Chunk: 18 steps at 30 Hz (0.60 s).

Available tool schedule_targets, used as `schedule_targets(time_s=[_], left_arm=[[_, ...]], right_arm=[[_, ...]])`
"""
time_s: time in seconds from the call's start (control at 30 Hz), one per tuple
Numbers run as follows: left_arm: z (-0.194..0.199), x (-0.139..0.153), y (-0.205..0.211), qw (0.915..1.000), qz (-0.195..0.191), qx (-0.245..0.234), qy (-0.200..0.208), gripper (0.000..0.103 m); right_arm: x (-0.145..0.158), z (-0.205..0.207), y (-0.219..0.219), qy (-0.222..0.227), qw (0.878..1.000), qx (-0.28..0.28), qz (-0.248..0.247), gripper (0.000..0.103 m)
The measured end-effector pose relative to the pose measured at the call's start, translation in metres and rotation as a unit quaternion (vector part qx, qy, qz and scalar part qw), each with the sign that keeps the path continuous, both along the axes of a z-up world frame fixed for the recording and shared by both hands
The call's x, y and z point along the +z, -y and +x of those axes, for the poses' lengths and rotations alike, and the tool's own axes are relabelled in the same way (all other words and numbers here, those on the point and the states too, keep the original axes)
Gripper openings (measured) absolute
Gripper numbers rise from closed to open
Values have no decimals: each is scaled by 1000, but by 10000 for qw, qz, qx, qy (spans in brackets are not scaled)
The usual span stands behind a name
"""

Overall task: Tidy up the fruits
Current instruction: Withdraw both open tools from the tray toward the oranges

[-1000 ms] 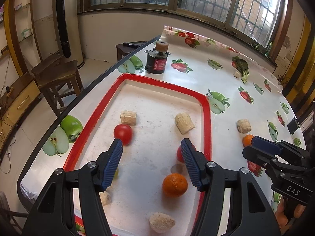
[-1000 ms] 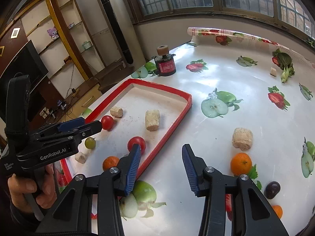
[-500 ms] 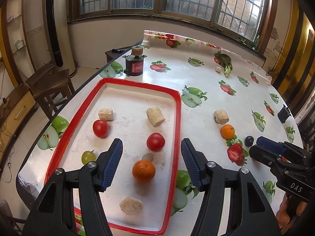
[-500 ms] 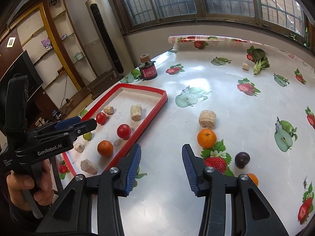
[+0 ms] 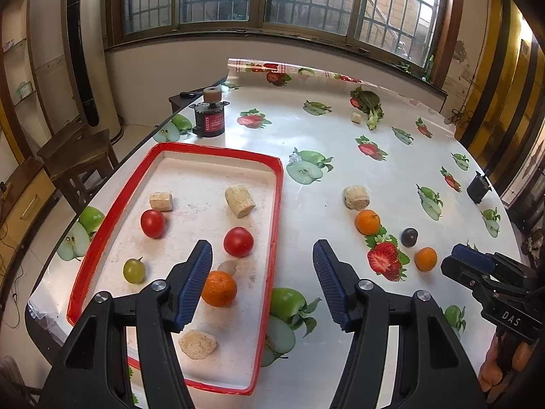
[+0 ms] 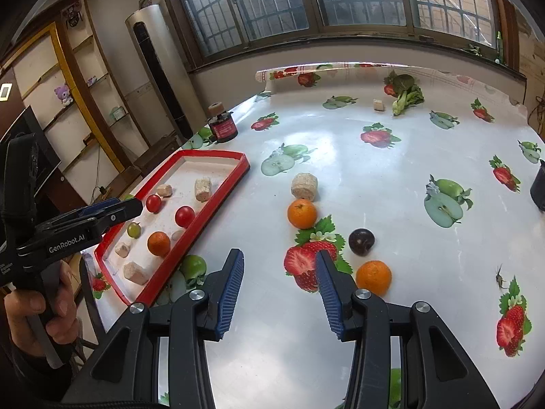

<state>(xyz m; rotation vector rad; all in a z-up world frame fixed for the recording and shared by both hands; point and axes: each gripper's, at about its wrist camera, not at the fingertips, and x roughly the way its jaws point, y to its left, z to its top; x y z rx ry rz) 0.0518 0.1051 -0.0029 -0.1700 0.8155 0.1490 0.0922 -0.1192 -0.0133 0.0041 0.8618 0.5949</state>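
A red-rimmed tray (image 5: 277, 204) (image 6: 218, 201) on the table's left holds two tomatoes (image 5: 238, 241) (image 5: 152, 223), an orange (image 5: 219, 288), a green grape (image 5: 133, 270) and several beige chunks. On the cloth to its right lie two oranges (image 6: 301, 213) (image 6: 373, 277), a dark plum (image 6: 361, 241) and a beige chunk (image 6: 304, 186). My left gripper (image 5: 262, 283) is open and empty above the tray's near right edge. My right gripper (image 6: 279, 289) is open and empty, just left of the near orange.
A dark jar (image 5: 209, 117) stands behind the tray. Leafy greens (image 6: 407, 97) lie at the far side. A black object (image 5: 478, 188) sits at the right edge. The cloth carries printed fruit pictures. Chairs stand left of the table.
Both grippers have pulled back and swung right; the left view went from over the tray to its right edge, and the right gripper now faces the loose oranges and plum. Both stay open.
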Motion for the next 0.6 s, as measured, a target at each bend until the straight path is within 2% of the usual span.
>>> schedule_targets(time_s=[0.6], left_arm=[[7, -8, 45, 9986, -51, -504, -159, 60]], right_arm=[[-17, -5, 61, -178, 9980, -601, -6, 46]])
